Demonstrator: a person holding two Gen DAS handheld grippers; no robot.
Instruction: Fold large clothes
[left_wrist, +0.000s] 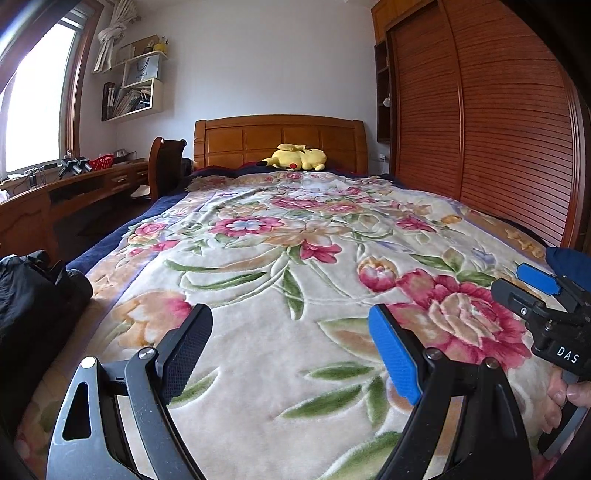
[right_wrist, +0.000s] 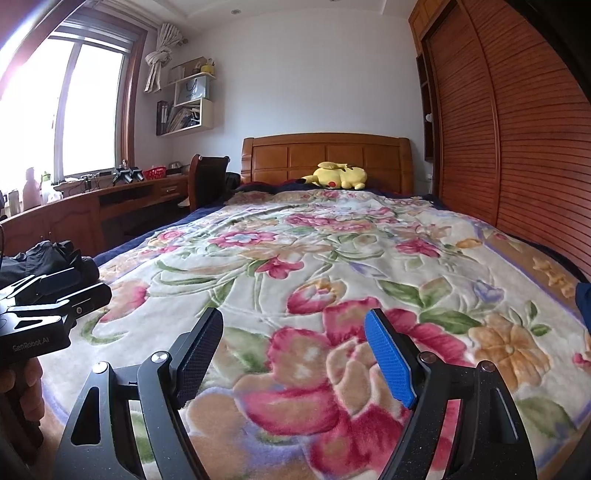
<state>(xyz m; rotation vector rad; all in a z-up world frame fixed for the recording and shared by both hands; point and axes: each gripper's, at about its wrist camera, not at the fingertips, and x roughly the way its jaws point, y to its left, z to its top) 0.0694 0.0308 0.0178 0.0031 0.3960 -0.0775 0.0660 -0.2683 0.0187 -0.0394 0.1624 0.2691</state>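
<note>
Left gripper (left_wrist: 291, 349): jaws spread wide, empty, above floral blanket (left_wrist: 280, 266). Right gripper (right_wrist: 295, 354): same. Right view only: bottles (right_wrist: 31, 184) on windowsill.

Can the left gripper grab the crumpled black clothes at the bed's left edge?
Probably yes. The left gripper has its jaws wide open and empty, and only bare floral blanket lies between it and the crumpled black clothes, off to its left.
</note>
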